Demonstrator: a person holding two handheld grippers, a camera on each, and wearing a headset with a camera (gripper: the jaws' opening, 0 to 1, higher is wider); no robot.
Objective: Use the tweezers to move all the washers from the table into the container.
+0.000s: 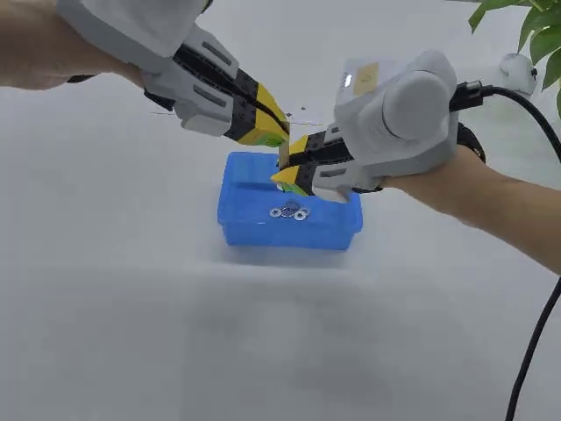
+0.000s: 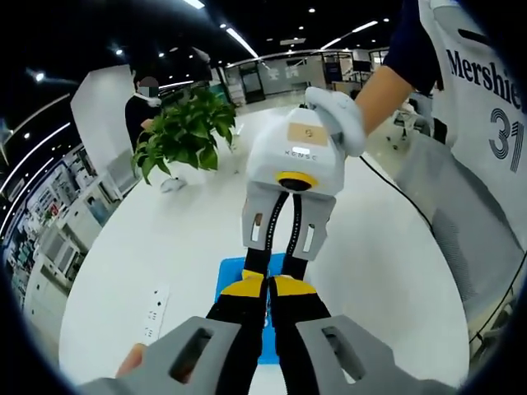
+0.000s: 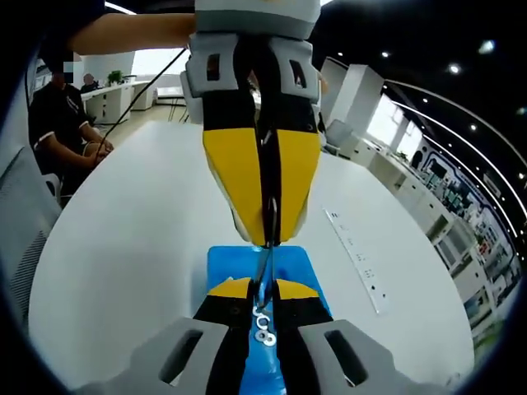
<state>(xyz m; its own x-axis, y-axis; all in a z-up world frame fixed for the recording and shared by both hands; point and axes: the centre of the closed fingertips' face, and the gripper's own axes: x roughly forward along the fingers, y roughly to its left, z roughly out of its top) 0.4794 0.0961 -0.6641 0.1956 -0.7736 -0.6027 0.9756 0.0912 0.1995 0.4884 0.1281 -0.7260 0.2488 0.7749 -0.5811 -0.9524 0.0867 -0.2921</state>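
A broad white table (image 1: 105, 307) carries a slim white bar with small marks (image 3: 354, 259) lying flat near one edge, a leafy green potted plant (image 2: 183, 132) at the far side, and a black cable (image 1: 526, 114) trailing across the surface. A person in dark clothes stands just behind the plant (image 2: 144, 107), and another sits at the table's edge (image 3: 62, 123) beside a grey mesh chair (image 3: 25, 222). Strip lights and spotlights (image 2: 243, 41) run across a dark ceiling above rows of office shelves (image 2: 58, 239).

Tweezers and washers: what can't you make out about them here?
- Tweezers tips: right gripper view, lost between the right gripper fingers.
- Washers count: head view, too small and blurred.
- Container far corner: head view, covered by the right gripper.
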